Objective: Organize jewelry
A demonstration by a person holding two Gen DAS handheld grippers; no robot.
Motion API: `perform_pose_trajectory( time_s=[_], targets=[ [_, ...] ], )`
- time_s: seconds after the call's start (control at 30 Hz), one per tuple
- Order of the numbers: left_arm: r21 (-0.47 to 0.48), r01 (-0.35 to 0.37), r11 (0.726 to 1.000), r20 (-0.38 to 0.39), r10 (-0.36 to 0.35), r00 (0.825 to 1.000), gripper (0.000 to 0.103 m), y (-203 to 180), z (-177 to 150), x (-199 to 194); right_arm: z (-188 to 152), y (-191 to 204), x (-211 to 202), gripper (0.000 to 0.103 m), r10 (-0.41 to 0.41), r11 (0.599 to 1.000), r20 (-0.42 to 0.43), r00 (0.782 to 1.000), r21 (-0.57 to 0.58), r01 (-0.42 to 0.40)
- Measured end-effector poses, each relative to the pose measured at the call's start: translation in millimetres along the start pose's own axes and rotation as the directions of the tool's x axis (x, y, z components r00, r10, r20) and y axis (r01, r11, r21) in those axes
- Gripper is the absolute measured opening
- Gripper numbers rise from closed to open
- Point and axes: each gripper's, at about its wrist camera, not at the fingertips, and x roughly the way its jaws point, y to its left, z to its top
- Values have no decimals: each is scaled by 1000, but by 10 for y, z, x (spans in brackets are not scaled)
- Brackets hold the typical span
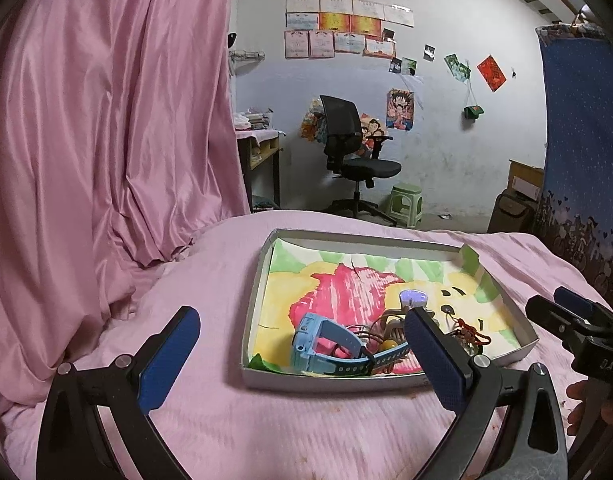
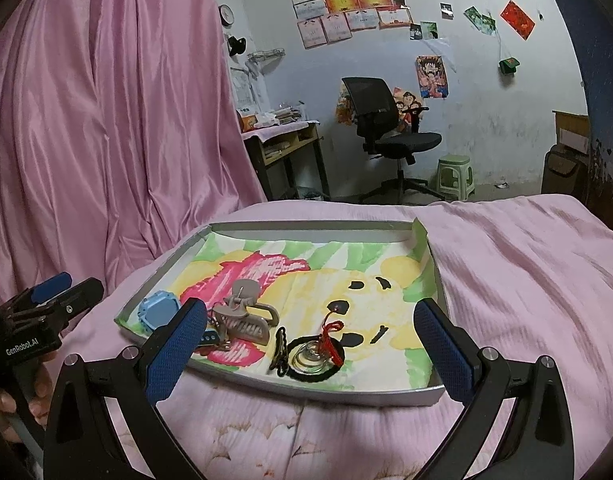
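A shallow grey tray [image 1: 366, 240] [image 2: 314, 226] lined with a painted paper lies on the pink bed. Inside it sit a light-blue watch [image 1: 326, 344] [image 2: 158, 312], a grey claw hair clip [image 2: 244, 316], a small black hair clip [image 2: 280, 350], and a black ring with metal rings and a red knotted charm [image 2: 314, 356] [image 1: 472, 334]. My left gripper [image 1: 300, 316] hovers open just before the tray's near left corner. Open as well, my right gripper [image 2: 310, 308] hangs over the tray's near edge. Neither holds anything.
A pink curtain [image 1: 106, 120] hangs close on the left. The pink bedspread [image 2: 526, 264] stretches right of the tray. Beyond the bed stand a black office chair [image 2: 386, 132], a green stool [image 2: 456, 176] and a desk [image 2: 286, 140]. A blue cloth [image 1: 578, 140] hangs at right.
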Motion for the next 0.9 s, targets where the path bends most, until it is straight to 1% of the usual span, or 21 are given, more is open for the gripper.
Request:
perform_pose_trajectory(
  time_s=[0.4,0.53,0.73,0.9],
  targets=[
    [-1,11,1000,32,-11,999,103,-8,-47,-293,-62,21,-316,102,1,1000,25,1000,-7,0],
    [-5,16,1000,41,-16,999,103,-17,-83,-391,-105,54,-451,102,-6,1000,37,999,-29,7],
    [-5,9,1000,43,-9,999,103,-33,-208,-553,-139,112,-621,102,-4,998,54,999,-55,7],
    [-12,5,1000,60,-4,998,103,-29,-301,-706,-161,118,-758,102,3,998,69,998,-58,1]
  ],
)
